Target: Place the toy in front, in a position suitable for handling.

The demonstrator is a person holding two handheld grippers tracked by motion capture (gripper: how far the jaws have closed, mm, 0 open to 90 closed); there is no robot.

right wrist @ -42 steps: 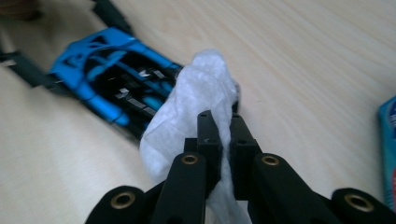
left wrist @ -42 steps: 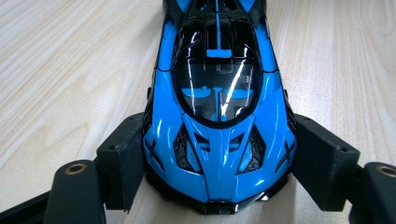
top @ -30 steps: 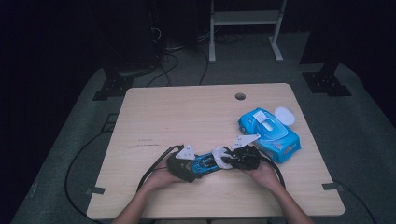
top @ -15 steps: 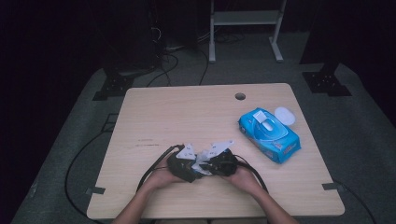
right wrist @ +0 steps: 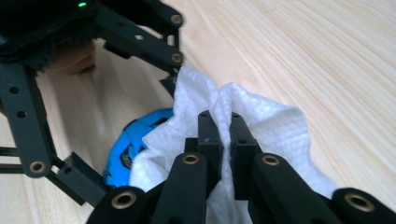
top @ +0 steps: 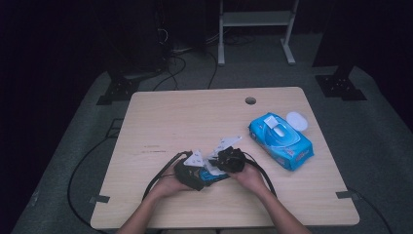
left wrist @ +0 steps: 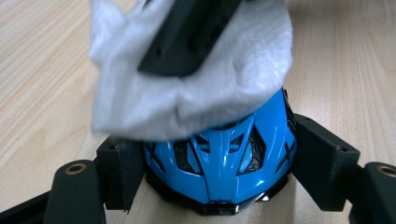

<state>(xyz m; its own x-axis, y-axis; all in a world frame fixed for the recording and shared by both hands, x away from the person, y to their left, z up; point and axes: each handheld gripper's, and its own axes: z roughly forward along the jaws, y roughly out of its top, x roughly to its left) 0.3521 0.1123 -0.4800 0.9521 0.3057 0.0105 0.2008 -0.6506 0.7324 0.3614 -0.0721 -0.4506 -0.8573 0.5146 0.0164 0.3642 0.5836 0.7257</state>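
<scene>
A glossy blue toy car [left wrist: 224, 163] with black vents sits low over the table, and my left gripper [left wrist: 223, 169] is shut on it, one black pad against each flank. A white wipe [left wrist: 187, 93] drapes over the car's far end. My right gripper [right wrist: 223, 135] is shut on the wipe [right wrist: 275, 126] and holds it bunched on the blue car [right wrist: 135, 135]. In the high view the left gripper [top: 195, 174] and right gripper [top: 221, 163] meet near the table's front edge, with the car [top: 214, 177] between them.
A blue pack of wipes [top: 281, 140] lies at the right of the wooden table [top: 170, 117], with a white round lid [top: 297, 120] beside it. A cable hole [top: 250, 101] sits near the far edge. Cables trail off the front left.
My right gripper has moved left, away from the wipes pack, bringing the wipe onto the car held by the left gripper. The left hand has stayed put.
</scene>
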